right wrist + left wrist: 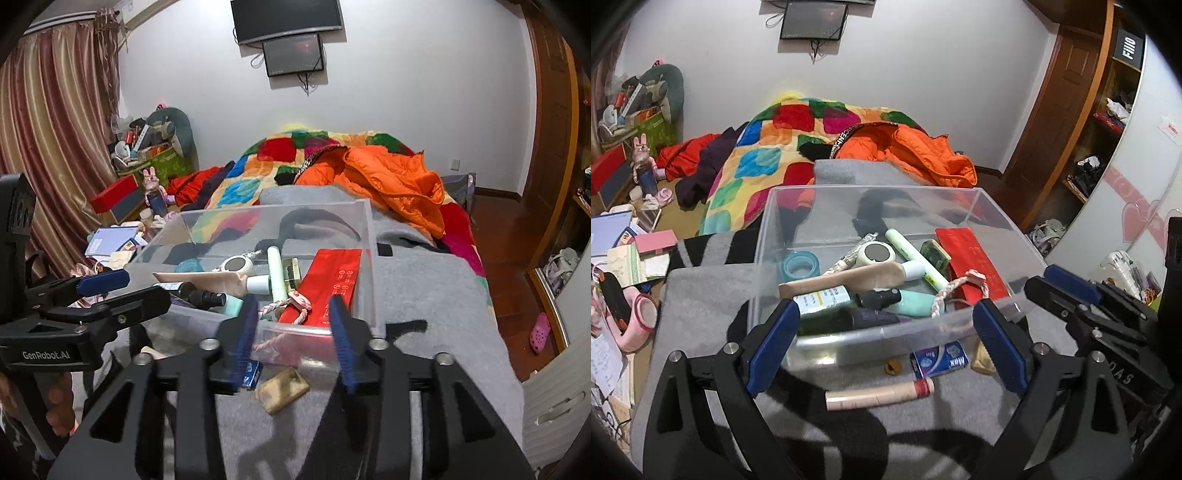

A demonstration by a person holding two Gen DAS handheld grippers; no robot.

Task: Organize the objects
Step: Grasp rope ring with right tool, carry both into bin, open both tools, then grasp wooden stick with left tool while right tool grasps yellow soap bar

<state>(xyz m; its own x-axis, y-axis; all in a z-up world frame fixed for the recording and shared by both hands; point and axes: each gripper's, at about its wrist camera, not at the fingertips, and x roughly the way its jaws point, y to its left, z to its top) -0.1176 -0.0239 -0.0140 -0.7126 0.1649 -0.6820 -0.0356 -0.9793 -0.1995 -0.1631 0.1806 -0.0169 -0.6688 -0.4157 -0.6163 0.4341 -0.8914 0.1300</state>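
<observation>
Setting: a bed covered by a grey blanket point(709, 295), with a patchwork quilt point(757, 158) and an orange jacket point(916, 155) behind.
Container: clear plastic bin point(997, 214) stands on the grey blanket, open at the top.
Bin contents: red flat packet point(971, 258) leaning at the right side; pale green tube point(916, 258); round white case point(875, 253); teal tape roll point(798, 264); beige tube point(846, 280); dark spray bottle point(879, 297); braided cord point(951, 288) draped over the near rim.
Loose items, near side of bin: blue carton point(940, 360), pink-beige tube with red band point(879, 395), tan pouch point(282, 389) and a small brown round piece point(891, 368), all lying on the blanket just outside the near wall.
Left gripper point(884, 343): fingers spread wide, nothing between them; it hangs over the loose items at the near wall of the bin.
Right gripper point(291, 338): fingers partly apart and gripping nothing; the near rim of the bin and the braided cord show in the gap.
Operator: a hand point(59, 406) is visible on the left gripper's handle in the right wrist view.
Surroundings: cluttered floor to the left, wall screen point(293, 55) above the bed.
</observation>
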